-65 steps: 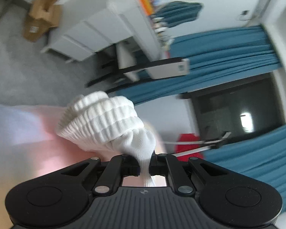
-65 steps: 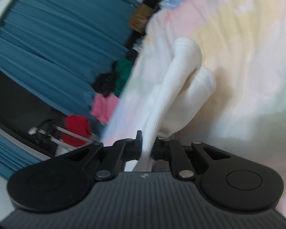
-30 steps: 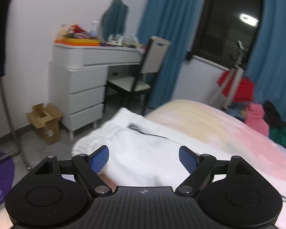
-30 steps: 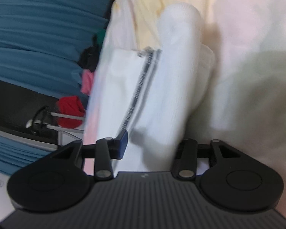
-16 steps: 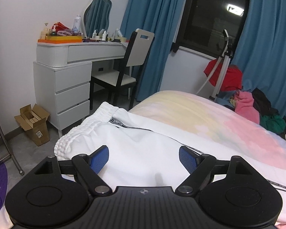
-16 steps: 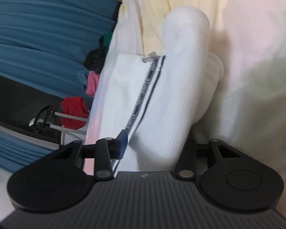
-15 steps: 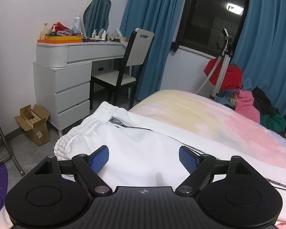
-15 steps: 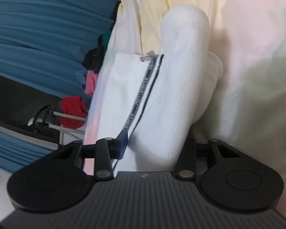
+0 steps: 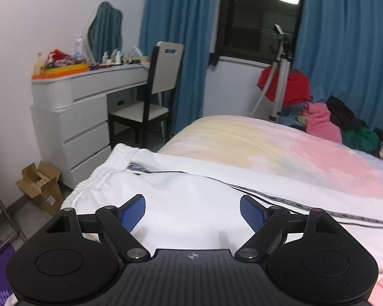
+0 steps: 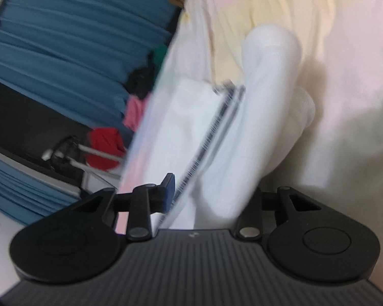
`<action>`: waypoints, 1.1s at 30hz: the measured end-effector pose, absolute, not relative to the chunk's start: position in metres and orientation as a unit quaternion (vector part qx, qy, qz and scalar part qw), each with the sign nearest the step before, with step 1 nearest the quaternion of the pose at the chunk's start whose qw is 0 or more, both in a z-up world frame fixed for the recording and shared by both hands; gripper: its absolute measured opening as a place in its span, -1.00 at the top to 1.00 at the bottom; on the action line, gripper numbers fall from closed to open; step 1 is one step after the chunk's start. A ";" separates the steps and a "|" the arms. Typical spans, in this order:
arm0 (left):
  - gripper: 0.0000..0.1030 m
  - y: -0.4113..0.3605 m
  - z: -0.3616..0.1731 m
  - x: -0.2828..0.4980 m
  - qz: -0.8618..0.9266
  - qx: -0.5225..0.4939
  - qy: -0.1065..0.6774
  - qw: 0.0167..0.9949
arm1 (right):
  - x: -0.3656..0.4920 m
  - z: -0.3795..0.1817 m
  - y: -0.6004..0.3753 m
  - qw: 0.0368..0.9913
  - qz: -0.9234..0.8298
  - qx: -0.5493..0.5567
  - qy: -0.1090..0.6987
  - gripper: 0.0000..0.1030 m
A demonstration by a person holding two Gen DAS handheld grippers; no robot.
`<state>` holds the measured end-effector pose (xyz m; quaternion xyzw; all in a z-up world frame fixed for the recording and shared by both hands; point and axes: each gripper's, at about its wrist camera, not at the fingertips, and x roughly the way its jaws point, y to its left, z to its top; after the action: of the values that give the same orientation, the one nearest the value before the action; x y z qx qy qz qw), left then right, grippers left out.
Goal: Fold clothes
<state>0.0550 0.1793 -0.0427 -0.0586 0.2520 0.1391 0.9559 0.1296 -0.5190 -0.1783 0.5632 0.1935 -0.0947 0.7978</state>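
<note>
One view only: ribbed cuff (image 10: 270, 58)

The bed (image 9: 255, 142) wears a pastel cover washed in yellow, pink and pale blue. White trousers (image 9: 186, 199) with a dark side stripe lie flat on its near part, the elastic waistband at the corner nearest the floor, the ribbed cuffs (image 10: 270, 58) resting on the yellow patch.

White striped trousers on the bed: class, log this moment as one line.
left gripper: open | right gripper: open | white trousers with dark side stripe: lying on pastel bedspread, unheld
</note>
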 end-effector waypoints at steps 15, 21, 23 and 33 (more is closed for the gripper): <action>-0.75 0.054 -0.096 0.119 0.018 -0.010 0.271 0.962 | 0.136 -0.155 -0.503 0.840 -0.165 0.470 0.216 0.77; -0.84 0.008 -0.152 0.131 0.003 0.103 0.298 0.949 | 0.134 -0.147 -0.502 0.853 -0.180 0.447 0.201 0.77; -0.84 0.011 -0.157 0.135 0.001 0.081 0.315 0.946 | 0.136 -0.141 -0.499 0.860 -0.187 0.432 0.196 0.77; -0.86 0.025 -0.154 0.150 -0.007 0.055 0.338 0.939 | 0.141 -0.097 -0.432 0.938 -0.203 0.233 0.160 0.76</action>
<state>0.1503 0.0247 -0.1541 0.0549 0.3381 -0.0068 0.9395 0.1412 -0.4318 -0.0966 0.2333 0.1596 -0.2026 0.9376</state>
